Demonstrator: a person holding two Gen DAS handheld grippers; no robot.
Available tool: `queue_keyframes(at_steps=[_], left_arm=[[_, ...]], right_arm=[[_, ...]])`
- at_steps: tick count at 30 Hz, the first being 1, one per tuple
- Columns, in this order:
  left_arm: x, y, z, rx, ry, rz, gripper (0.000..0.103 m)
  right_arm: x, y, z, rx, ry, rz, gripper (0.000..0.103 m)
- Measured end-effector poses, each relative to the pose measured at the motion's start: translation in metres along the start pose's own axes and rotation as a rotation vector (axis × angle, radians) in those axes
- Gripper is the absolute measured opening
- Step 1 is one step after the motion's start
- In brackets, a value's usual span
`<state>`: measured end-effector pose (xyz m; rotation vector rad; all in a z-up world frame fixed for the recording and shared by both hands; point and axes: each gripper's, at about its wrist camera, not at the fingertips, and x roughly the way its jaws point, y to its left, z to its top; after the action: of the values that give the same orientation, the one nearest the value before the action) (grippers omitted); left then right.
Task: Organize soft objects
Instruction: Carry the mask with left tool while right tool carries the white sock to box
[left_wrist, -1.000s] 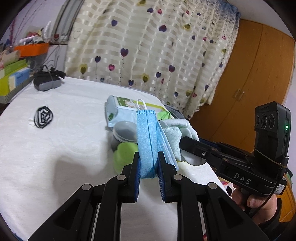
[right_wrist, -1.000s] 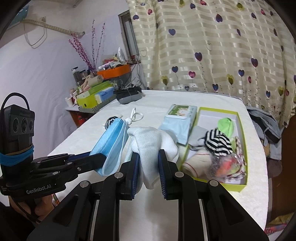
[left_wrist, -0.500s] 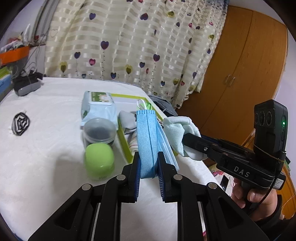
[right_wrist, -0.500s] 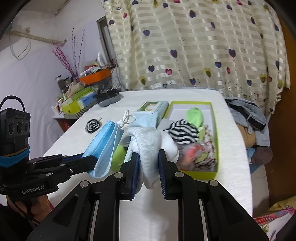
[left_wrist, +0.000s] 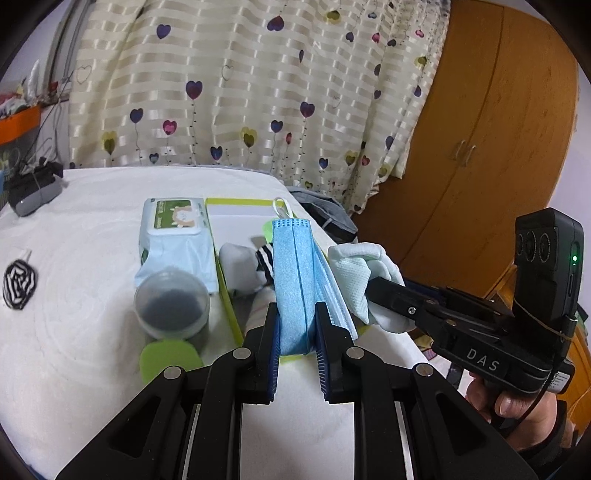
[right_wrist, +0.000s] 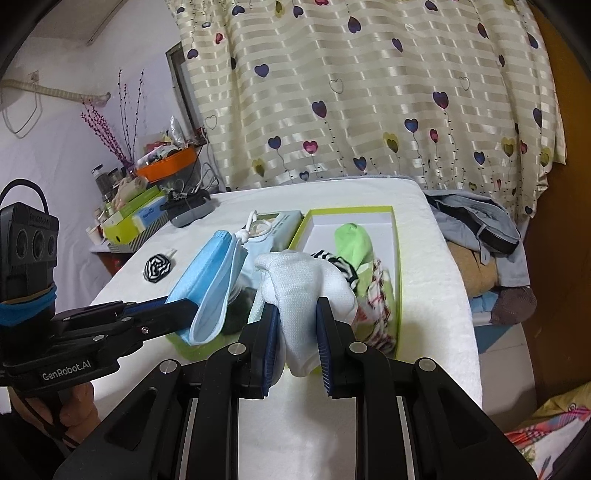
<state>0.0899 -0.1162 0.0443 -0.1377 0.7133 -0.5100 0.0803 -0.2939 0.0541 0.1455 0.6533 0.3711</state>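
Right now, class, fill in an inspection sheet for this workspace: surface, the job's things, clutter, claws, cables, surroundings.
Surface: white table cover, bare in front.
Job's things: blue face mask and white sock, both held; green-rimmed box holding a green sock and a striped sock.
Clutter: wipes pack, lidded jar, black-and-white rosette.
Claws: left claw shut on the mask; right claw shut on the white sock.
Cables: thin wires by the orange tray.
Surroundings: heart-print curtain, wooden wardrobe, clothes pile.

Blue mask (left_wrist: 295, 284) hides part of box (left_wrist: 225, 291); striped sock (right_wrist: 341, 264) half hidden.
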Motion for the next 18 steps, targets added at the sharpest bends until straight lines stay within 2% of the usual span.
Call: queue_keyframes(at_steps=[8,18], left_arm=[[0.031,-0.004,0.023,0.022,0.032,0.017,0.016],[0.069,0.004,0.049,0.001,0.083,0.015,0.016]], right_arm=[[0.021,-0.015,0.014,0.01,0.008,-0.01,0.021],[0.053,-0.041,0.033,0.045,0.027,-0.025,0.021]])
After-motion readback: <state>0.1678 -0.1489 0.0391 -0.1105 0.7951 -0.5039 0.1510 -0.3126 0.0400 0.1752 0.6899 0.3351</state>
